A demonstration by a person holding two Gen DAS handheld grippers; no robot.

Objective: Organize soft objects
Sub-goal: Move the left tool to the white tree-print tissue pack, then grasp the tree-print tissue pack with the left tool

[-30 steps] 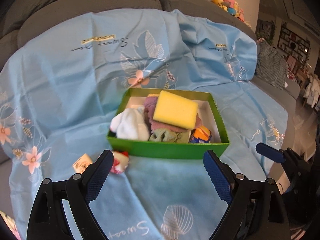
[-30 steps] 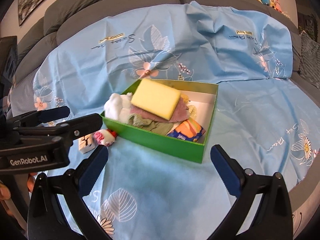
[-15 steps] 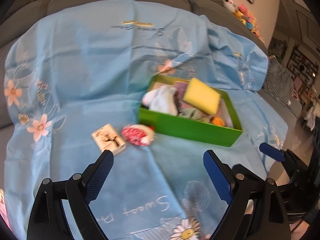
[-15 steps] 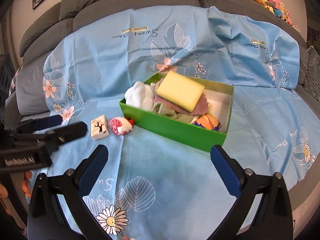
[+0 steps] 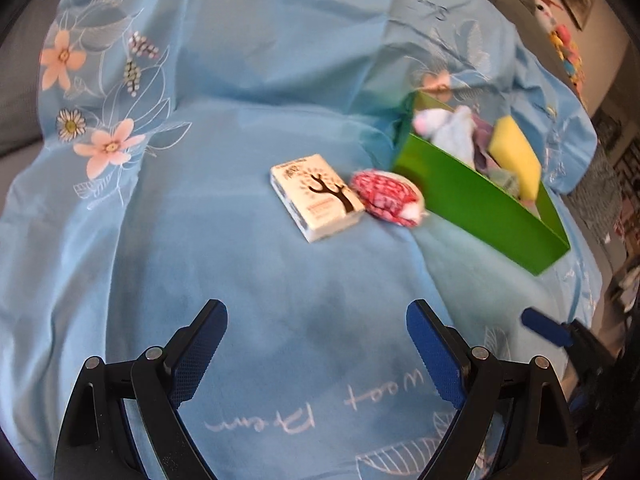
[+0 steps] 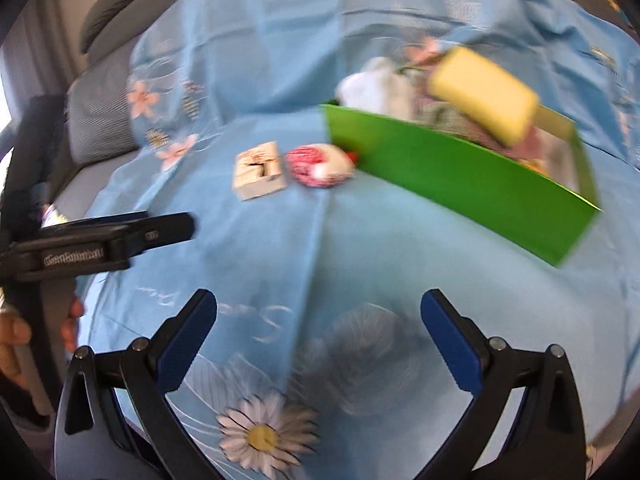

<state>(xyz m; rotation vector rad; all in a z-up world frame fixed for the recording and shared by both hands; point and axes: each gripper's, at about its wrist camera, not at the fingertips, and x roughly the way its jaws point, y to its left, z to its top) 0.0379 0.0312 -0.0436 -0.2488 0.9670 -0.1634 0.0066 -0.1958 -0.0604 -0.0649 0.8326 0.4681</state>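
Plainly, both tools are empty. Left gripper (image 5: 316,348) has its jaws standing wide apart over bare blue sheet (image 5: 248,80), nothing between the pads. Right gripper (image 6: 318,338) likewise spread wide, gripping nothing, hovering above a printed daisy on the same cloth.

Where things lie: green box (image 5: 480,196) sits on the sheet-covered sofa, already heaped with a yellow sponge (image 5: 516,152), a white soft piece (image 5: 452,128) and cloths underneath that are too blurred to sort. Outside the box, a small tissue pack (image 5: 316,196) with a tree print lies flat on the sheet, and a red-and-white plush toy (image 5: 388,196) lies just beside it, between pack and box wall, very close to the box. My guess is these two loose items are what remains to be put away.

Risks as I judge them:
- Pack and plush lie nearly touching; wide jaws coming down on one may nudge or catch the other.
- Sheet is loose and creased; a low pad could pinch fabric along with the item and drag the cloth, shifting the box.
- Box is heaped and the sponge rides high; adding more could push it over the rim.
- Right-wrist view is badly smeared, so aim from it is unreliable.
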